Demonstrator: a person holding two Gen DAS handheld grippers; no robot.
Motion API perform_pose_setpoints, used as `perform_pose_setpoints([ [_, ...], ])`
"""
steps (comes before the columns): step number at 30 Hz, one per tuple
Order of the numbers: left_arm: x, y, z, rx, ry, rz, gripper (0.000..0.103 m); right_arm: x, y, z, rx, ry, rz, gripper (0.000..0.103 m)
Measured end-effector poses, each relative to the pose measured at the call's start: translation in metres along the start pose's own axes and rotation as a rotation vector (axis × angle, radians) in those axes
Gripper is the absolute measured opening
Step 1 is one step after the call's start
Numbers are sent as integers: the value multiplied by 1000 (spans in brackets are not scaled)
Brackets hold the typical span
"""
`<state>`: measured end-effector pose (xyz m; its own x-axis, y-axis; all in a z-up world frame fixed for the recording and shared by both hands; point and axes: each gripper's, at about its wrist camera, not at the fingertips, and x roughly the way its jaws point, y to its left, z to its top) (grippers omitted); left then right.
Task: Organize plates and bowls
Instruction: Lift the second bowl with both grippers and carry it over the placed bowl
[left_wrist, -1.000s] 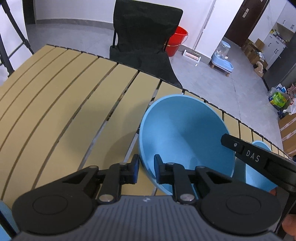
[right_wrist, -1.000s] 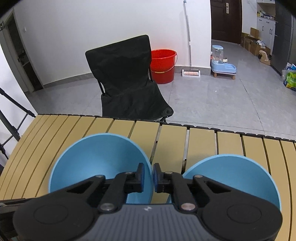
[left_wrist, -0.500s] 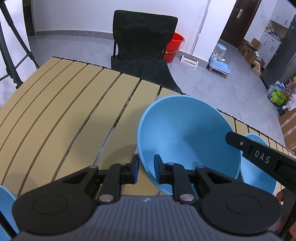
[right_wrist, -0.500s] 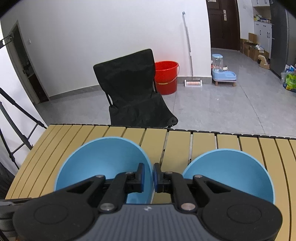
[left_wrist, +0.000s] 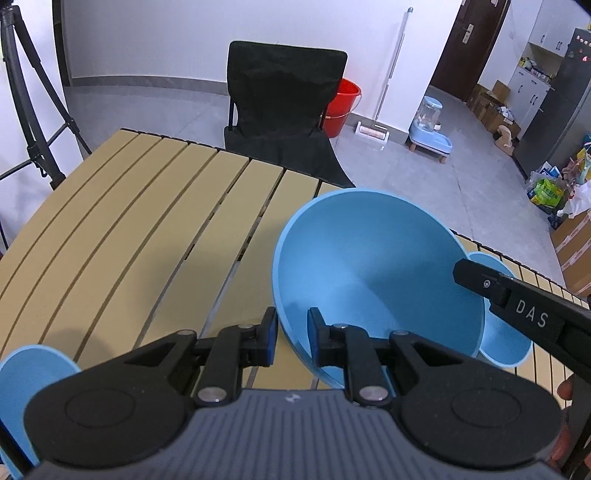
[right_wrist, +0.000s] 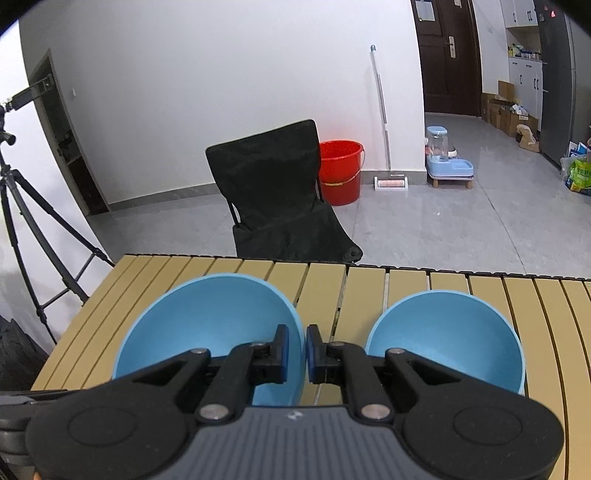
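Note:
A large blue bowl (left_wrist: 376, 273) is held above the slatted wooden table (left_wrist: 147, 229). My left gripper (left_wrist: 291, 330) is shut on its near-left rim. My right gripper (right_wrist: 294, 350) is shut on the right rim of the same bowl (right_wrist: 207, 325); one of its fingers (left_wrist: 517, 306) shows at the right of the left wrist view. A second blue bowl (right_wrist: 447, 332) sits on the table to the right, also partly visible behind the large bowl in the left wrist view (left_wrist: 506, 339). A third blue dish (left_wrist: 26, 384) shows at the lower left edge.
A black folding chair (right_wrist: 273, 195) stands just beyond the table's far edge. A red bucket (right_wrist: 340, 170), a mop and a pet water dispenser (right_wrist: 443, 155) are on the floor by the wall. A tripod (right_wrist: 22, 206) stands left of the table.
Both grippers have risen and tilted up with the large bowl held between them; more of the room and the table's far edge show. The second bowl stays on the table.

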<state>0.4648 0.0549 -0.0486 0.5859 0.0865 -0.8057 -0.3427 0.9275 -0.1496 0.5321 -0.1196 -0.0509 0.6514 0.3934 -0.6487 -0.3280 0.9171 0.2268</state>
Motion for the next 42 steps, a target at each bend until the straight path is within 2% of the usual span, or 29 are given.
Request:
perform_pose_setpoints([
  [23, -72, 34, -41, 23, -50, -15, 18, -83, 45, -35, -21, -80, 15, 10],
  [42, -122, 85, -72, -12, -91, 7, 18, -129, 98, -73, -53, -120, 74, 10],
])
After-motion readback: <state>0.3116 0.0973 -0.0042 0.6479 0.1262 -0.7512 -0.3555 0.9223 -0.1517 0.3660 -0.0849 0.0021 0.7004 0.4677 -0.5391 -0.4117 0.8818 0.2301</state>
